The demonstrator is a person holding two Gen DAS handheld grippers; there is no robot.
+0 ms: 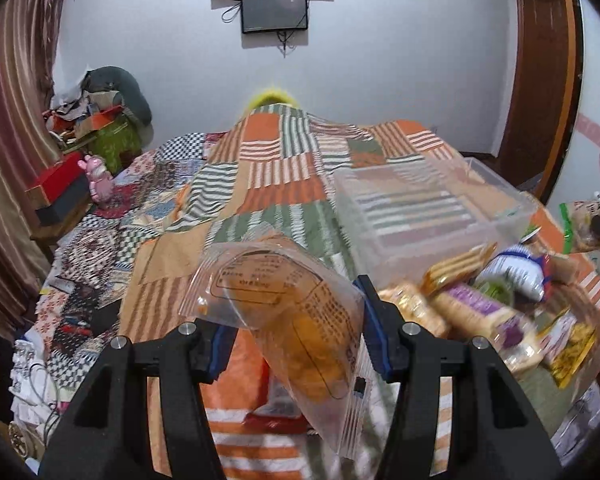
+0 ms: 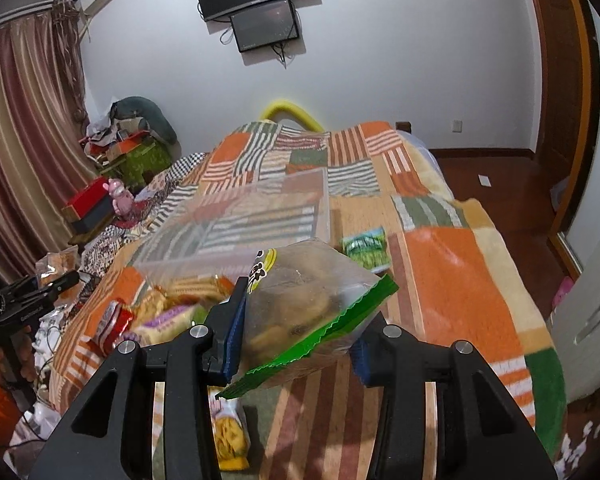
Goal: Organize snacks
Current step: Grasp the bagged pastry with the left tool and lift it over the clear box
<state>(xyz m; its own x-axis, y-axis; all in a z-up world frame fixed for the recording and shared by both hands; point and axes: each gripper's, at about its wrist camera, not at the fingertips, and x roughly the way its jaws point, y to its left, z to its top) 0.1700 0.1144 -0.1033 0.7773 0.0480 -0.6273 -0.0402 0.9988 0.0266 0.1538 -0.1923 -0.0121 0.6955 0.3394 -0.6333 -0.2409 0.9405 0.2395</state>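
Orange-snack packet (image 1: 296, 320) is clamped by left gripper (image 1: 296, 344), green-edged bag (image 2: 308, 312) by right gripper (image 2: 296, 344); both held up, prob. for clear bin (image 1: 432, 204) further away.

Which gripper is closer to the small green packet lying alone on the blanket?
Right. The right gripper, shut on a green-edged bag, is just short of the green packet. The left gripper, holding a clear pastry bag, is beyond the snack pile.
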